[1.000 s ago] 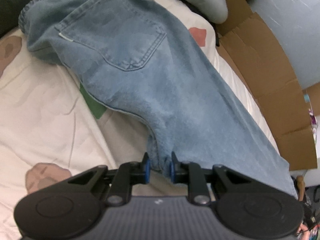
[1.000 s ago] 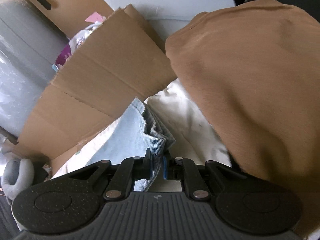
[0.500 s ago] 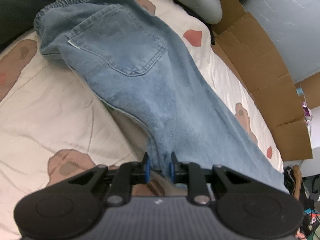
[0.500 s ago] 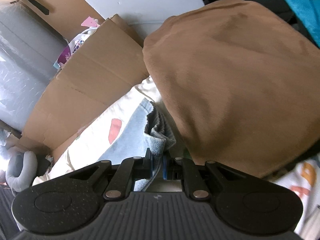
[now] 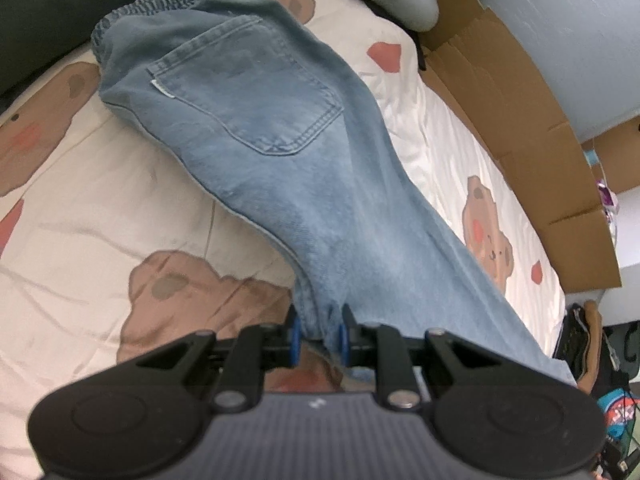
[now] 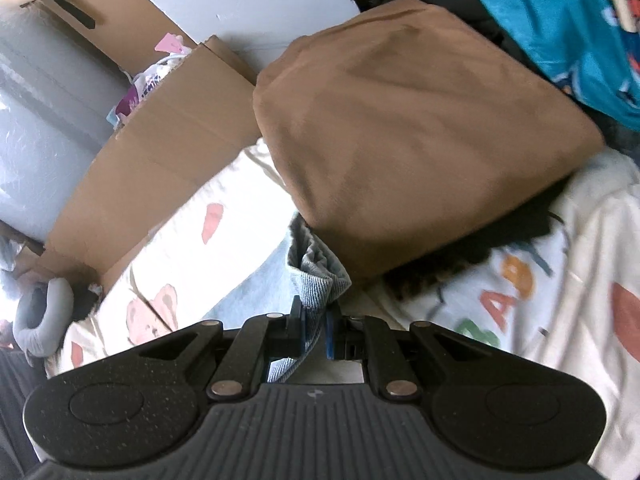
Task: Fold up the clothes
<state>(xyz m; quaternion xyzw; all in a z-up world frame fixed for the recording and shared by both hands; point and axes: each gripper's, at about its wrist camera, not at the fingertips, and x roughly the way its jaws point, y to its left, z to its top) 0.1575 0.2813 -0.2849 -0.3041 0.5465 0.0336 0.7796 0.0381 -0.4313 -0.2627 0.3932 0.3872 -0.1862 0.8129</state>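
My left gripper [image 5: 319, 331] clamps jeans [image 5: 256, 120] crotch, right gripper [image 6: 313, 330] clamps hem. Legs doubled lengthwise; crosswise folds remain, I judge.

The left gripper [image 5: 319, 334] pinches the jeans [image 5: 256, 128] at six o'clock; their waistband lies toward eleven on the bear-print sheet [image 5: 80, 216].

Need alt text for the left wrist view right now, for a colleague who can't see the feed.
The left gripper is clamped on a bunched edge of light blue jeans, which stretch away across a cream bedsheet printed with bears, back pocket up and elastic waistband farthest away. Flattened cardboard lines the bed's right side.
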